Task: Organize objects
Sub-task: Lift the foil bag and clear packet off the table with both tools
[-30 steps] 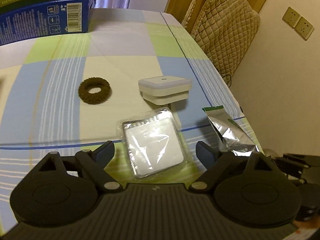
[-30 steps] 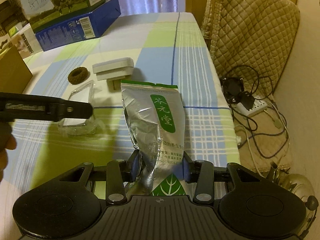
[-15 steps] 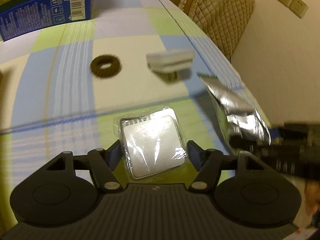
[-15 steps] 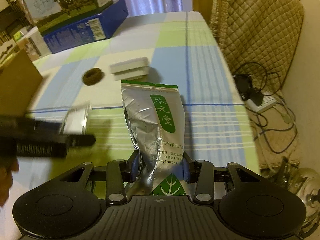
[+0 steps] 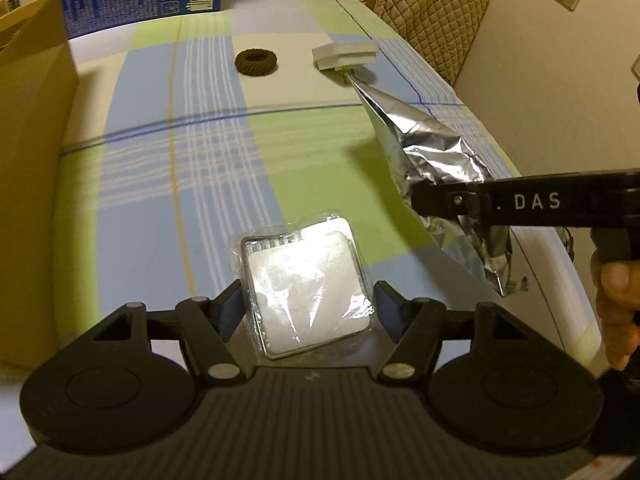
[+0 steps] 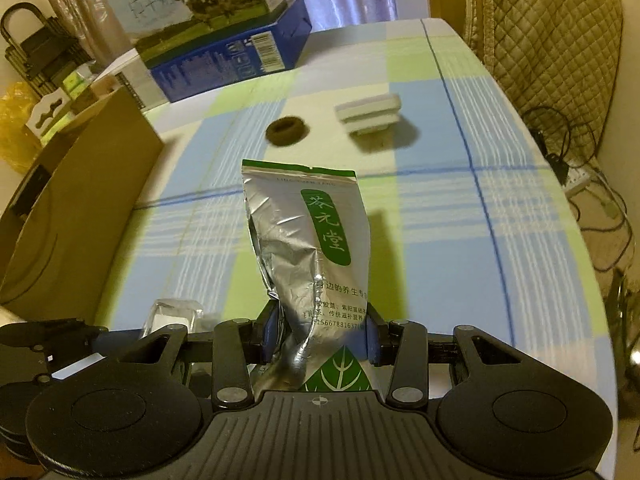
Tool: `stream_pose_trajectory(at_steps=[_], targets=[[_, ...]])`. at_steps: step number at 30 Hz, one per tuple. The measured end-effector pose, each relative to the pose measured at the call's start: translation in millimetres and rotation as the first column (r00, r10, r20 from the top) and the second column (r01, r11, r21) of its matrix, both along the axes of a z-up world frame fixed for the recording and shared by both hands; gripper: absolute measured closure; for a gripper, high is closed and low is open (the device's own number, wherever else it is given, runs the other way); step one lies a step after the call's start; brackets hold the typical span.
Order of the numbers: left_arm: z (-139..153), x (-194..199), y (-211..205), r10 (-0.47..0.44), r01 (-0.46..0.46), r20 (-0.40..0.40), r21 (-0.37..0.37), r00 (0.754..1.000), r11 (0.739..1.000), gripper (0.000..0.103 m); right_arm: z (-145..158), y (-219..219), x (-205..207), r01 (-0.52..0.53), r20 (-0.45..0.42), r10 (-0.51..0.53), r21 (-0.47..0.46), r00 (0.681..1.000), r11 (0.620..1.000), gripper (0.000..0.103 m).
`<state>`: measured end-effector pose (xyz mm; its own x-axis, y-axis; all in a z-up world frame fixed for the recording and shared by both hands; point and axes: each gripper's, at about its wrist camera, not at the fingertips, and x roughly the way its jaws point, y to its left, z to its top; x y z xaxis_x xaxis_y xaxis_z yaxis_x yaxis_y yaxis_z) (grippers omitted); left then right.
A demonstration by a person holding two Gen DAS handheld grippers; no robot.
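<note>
Objects being organized are two in hand and two left lying: the silver foil pouch (image 6: 308,248) is pinched at its lower end between the closed fingers of the right gripper (image 6: 320,338) and lifted off the table (image 6: 436,208); the clear-wrapped white pad (image 5: 306,292) sits clamped between the fingers of the left gripper (image 5: 308,312). Both hang above the checked cloth near the cardboard box (image 6: 76,216), probably their destination. The brown ring (image 5: 256,62) and white adapter (image 5: 346,54) lie farther back, untouched, so roughly half remains
</note>
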<state>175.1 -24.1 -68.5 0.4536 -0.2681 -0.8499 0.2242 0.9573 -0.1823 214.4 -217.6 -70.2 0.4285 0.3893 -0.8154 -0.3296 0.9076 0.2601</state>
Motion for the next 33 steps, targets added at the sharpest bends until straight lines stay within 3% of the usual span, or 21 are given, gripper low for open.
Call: stream_pose_trajectory(at_steps=[10, 13, 19, 23, 25, 29, 33], targets=[[-2.0, -58.9, 18.8, 0.005, -0.005, -0.005, 0.0, 1.0, 1.0, 0.039, -21.5, 6.6, -64.2, -0.003, -0.038, -0.002, -0.122, 0.999, 0.993, 0.064], [-8.1, -66.9, 22.1, 0.013, -0.013, -0.011, -0.004, 1.0, 1.0, 0.039, -23.9, 11.0, -72.6, -0.039, -0.005, 0.038, -0.173, 0.999, 0.984, 0.062], [-10.9, -72.4, 22.8, 0.012, -0.012, 0.003, -0.006, 1.0, 1.0, 0.039, -34.6, 27.7, -71.8, -0.135, -0.003, 0.14, -0.274, 0.99, 0.952, 0.037], [-13.2, -73.6, 24.5, 0.014, -0.014, 0.001, -0.018, 1.0, 1.0, 0.039, -40.3, 27.7, -66.7, -0.145, 0.021, 0.155, -0.259, 0.988, 0.955, 0.036], [-13.4, -74.6, 25.5, 0.015, -0.015, 0.001, -0.023, 1.0, 1.0, 0.039, -41.5, 25.8, -65.4, -0.134, 0.029, 0.146, -0.251, 0.989, 0.959, 0.036], [-12.6, -75.1, 26.6, 0.018, -0.018, -0.002, -0.029, 1.0, 0.999, 0.039, -37.9, 26.2, -62.2, -0.104, 0.039, 0.117, -0.248, 0.992, 0.963, 0.06], [-9.5, -76.8, 28.4, 0.027, -0.026, 0.006, -0.034, 1.0, 0.999, 0.039, -29.6, 24.4, -67.6, -0.095, 0.043, 0.108, -0.237, 0.993, 0.967, 0.064]])
